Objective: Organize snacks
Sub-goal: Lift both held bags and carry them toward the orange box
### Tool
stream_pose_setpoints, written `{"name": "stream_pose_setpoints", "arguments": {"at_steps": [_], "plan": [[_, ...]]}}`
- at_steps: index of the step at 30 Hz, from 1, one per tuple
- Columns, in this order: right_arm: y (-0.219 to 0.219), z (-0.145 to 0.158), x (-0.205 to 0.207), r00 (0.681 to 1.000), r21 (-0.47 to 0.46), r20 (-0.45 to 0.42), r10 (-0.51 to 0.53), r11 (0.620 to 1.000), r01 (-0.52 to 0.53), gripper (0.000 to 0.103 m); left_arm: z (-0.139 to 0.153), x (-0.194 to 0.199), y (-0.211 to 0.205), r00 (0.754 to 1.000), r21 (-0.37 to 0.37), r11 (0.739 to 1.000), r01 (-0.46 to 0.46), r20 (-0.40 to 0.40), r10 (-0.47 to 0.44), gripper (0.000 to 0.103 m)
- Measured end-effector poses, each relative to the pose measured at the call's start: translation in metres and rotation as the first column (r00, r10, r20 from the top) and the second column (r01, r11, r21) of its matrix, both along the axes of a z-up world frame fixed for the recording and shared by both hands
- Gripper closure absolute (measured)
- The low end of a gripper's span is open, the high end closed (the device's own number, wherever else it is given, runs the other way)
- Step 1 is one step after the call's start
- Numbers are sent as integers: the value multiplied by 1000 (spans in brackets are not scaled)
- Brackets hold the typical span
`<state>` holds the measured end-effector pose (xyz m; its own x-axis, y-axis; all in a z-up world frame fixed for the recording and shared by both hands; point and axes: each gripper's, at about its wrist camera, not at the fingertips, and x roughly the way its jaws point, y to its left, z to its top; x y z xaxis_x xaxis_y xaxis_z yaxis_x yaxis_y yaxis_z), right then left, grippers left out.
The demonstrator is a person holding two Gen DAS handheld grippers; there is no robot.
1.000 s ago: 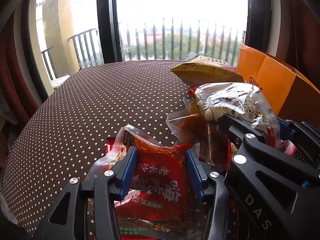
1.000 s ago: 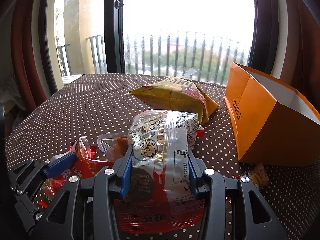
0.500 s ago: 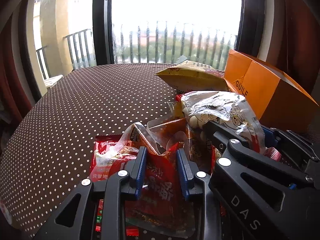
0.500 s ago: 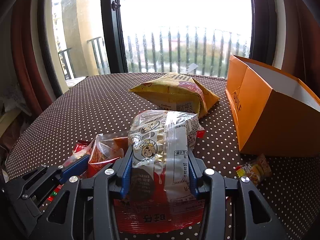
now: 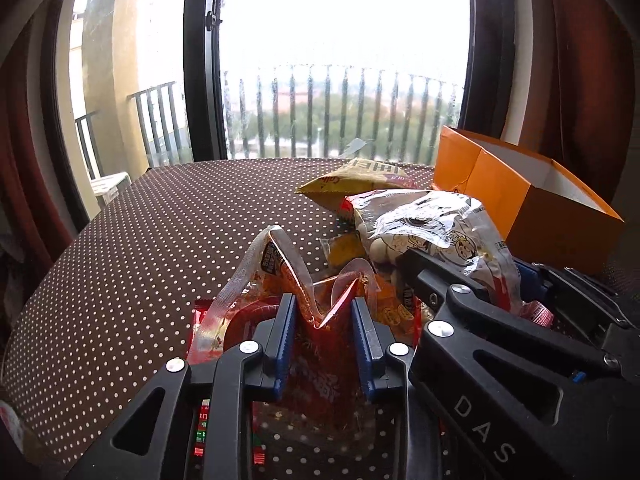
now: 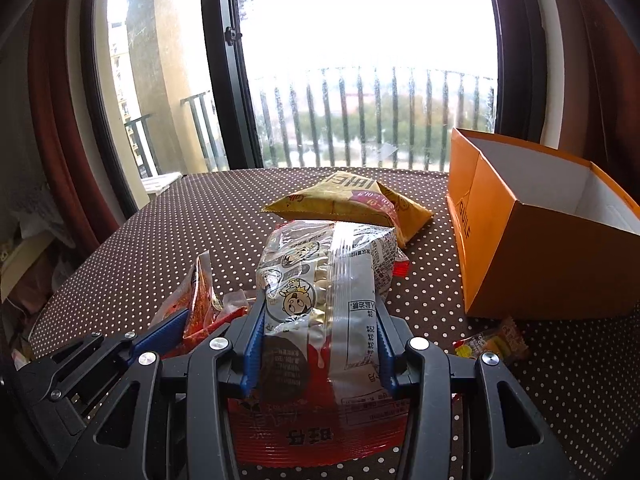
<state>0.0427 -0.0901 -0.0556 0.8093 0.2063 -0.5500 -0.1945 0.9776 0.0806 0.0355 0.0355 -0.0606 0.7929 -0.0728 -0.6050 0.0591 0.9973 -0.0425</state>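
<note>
Left claw (image 5: 323, 334) pinched a crinkly red snack pouch (image 5: 316, 372); right claw (image 6: 320, 346) squeezed a glossy clear-and-red candy bag (image 6: 324, 280), left of the open orange cardboard box (image 6: 532, 256) on the polka-dot counter (image 6: 200, 220).

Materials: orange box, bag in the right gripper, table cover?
Orange box: likely matte paperboard, creased folds, white inside.
Cartoon snack bag: glossy, partly clear plastic film, wrinkled with glare.
Table cover: brown, white dots; fabric or vinyl, cannot tell.
</note>
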Motion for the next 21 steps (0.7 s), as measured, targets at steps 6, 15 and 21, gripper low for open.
{"name": "stream_pose_setpoints", "arguments": {"at_steps": [6, 15, 21], "plan": [[-6, 19, -3, 999, 15, 54, 9, 1000, -10, 54, 22, -2, -7, 998, 11, 1000, 3, 57, -3, 77], [-18, 48, 4, 989, 28, 148, 20, 999, -25, 54, 56, 4, -21, 989, 15, 1000, -3, 145, 1, 78], [-26, 62, 16, 984, 53, 176, 28, 998, -38, 54, 74, 16, -30, 983, 13, 1000, -1, 183, -2, 78]]}}
